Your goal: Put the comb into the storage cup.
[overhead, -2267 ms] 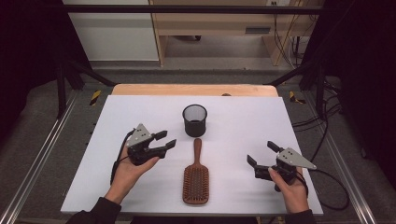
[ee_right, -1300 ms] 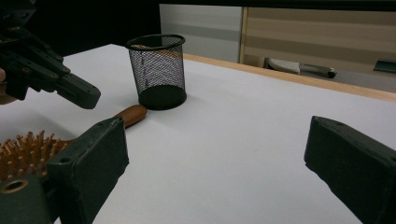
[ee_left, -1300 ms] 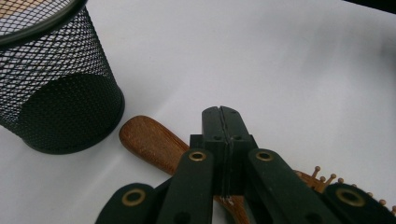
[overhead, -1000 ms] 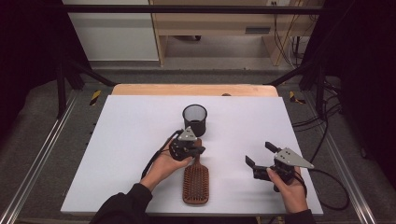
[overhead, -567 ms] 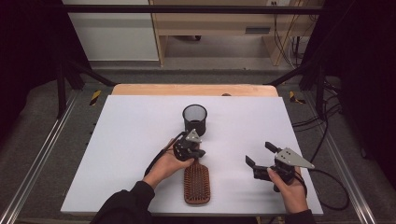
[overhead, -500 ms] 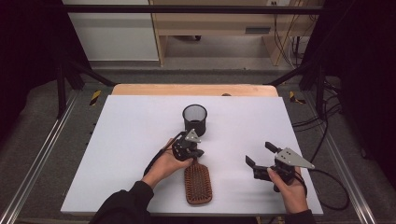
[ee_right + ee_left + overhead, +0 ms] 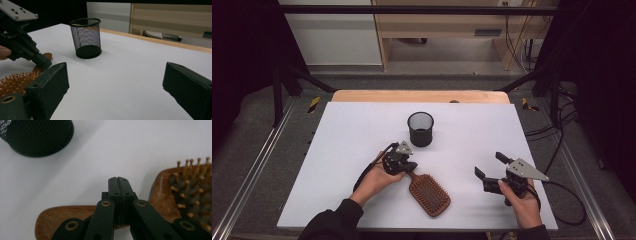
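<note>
Here we have the left gripper [image 7: 404, 167] clamped on the hairbrush [image 7: 427, 191] handle — stiff, light wood, head-heavy, likely to swing; right gripper [image 7: 492, 167] spread, idle.

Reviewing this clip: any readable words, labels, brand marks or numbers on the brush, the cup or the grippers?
None can be read.
Hairbrush: plain wood and bristles, no mark visible.
Mesh cup: plain black mesh, no label.
Left hand-held gripper and right hand-held gripper: grey plates show screw holes, no lettering.
Yellow-black hazard stripes beside the table: a pattern, not text.
</note>
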Available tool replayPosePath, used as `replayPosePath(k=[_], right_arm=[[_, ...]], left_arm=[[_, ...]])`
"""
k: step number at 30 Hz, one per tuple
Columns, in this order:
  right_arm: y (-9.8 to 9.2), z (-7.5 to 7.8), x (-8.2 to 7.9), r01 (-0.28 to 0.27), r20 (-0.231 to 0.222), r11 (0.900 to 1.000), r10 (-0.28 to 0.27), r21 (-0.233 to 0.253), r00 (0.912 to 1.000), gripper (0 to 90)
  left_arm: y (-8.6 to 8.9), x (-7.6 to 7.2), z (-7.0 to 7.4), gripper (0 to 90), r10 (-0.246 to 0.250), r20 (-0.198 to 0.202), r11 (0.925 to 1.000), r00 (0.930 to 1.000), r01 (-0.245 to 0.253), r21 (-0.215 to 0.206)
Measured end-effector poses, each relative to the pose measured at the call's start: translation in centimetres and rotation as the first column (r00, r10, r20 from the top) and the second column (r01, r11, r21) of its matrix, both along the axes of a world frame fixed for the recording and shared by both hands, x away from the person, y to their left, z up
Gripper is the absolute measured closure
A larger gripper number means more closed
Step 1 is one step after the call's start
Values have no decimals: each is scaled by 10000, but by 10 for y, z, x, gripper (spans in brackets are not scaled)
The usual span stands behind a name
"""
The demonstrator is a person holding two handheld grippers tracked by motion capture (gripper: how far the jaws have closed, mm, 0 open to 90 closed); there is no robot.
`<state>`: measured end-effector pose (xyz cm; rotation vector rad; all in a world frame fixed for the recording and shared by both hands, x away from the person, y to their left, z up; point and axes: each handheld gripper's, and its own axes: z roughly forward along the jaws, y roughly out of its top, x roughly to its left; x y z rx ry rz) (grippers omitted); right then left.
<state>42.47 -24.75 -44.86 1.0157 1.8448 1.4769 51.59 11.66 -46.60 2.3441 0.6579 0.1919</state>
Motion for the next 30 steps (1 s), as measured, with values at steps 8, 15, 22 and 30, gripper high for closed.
replayPosePath(k=[8, 15, 22, 30], right_arm=[[1, 0, 0, -34, 6, 10000, 34, -8, 10000, 70], [1, 0, 0, -53, -24, 10000, 53, -23, 10000, 72], [1, 0, -1, -69, -31, 10000, 69, -31, 10000, 73], [2, -1, 0, -75, -74, 9999, 74, -103, 9999, 72]], left_arm=[[14, -8, -1, 900, 326, -139, 9995, 9994, -326, -5], [21, -18, 0, 900, 334, -226, 9994, 9992, -332, 63], [27, -27, 0, 900, 399, -333, 9992, 9986, -399, 17], [28, -42, -3, 900, 476, -481, 9989, 9977, -478, -28]])
